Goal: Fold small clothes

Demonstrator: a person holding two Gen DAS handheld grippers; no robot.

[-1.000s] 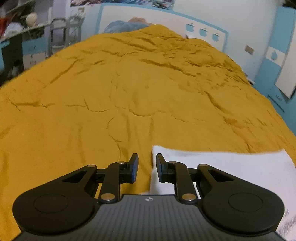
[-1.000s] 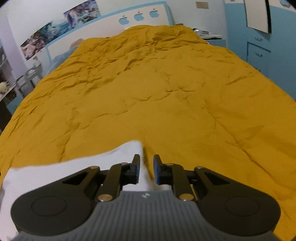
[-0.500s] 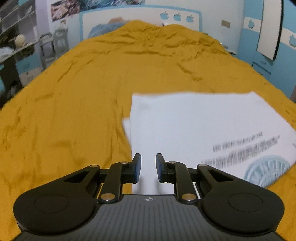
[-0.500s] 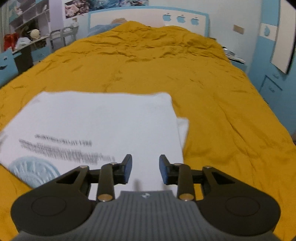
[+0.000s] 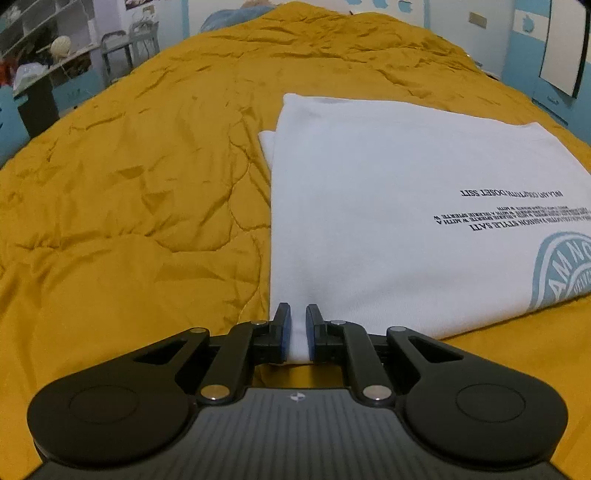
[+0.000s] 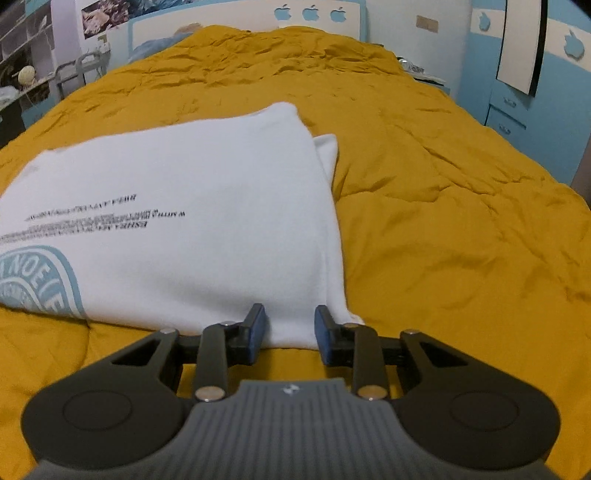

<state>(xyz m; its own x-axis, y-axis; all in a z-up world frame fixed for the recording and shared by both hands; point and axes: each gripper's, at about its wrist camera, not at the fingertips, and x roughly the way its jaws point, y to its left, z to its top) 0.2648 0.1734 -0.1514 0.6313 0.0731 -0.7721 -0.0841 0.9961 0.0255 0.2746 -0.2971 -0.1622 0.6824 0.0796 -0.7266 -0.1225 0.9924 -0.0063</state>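
A white T-shirt (image 5: 388,221) with black lettering and a pale blue round print lies folded flat on the mustard bedspread (image 5: 129,184). A second layer sticks out at its far corner. My left gripper (image 5: 296,328) pinches the shirt's near left corner, which fills the narrow gap between the closing jaws. In the right wrist view the shirt (image 6: 203,206) spreads to the left. My right gripper (image 6: 290,328) sits at its near right corner. The cloth's edge lies between the blue pads (image 6: 256,332), which stand apart from it while the jaws are closing.
The bedspread (image 6: 461,221) runs far ahead to a white headboard (image 6: 314,14) with a blue pillow (image 6: 162,40). A grey chair (image 5: 122,48) and shelves stand beyond the bed's left side. Blue drawers (image 6: 506,114) stand on the right.
Both grippers drew back toward the near edge and sank. The shirt came down from a lifted edge to lie flat, print up. The right jaws stand wider than a second ago.
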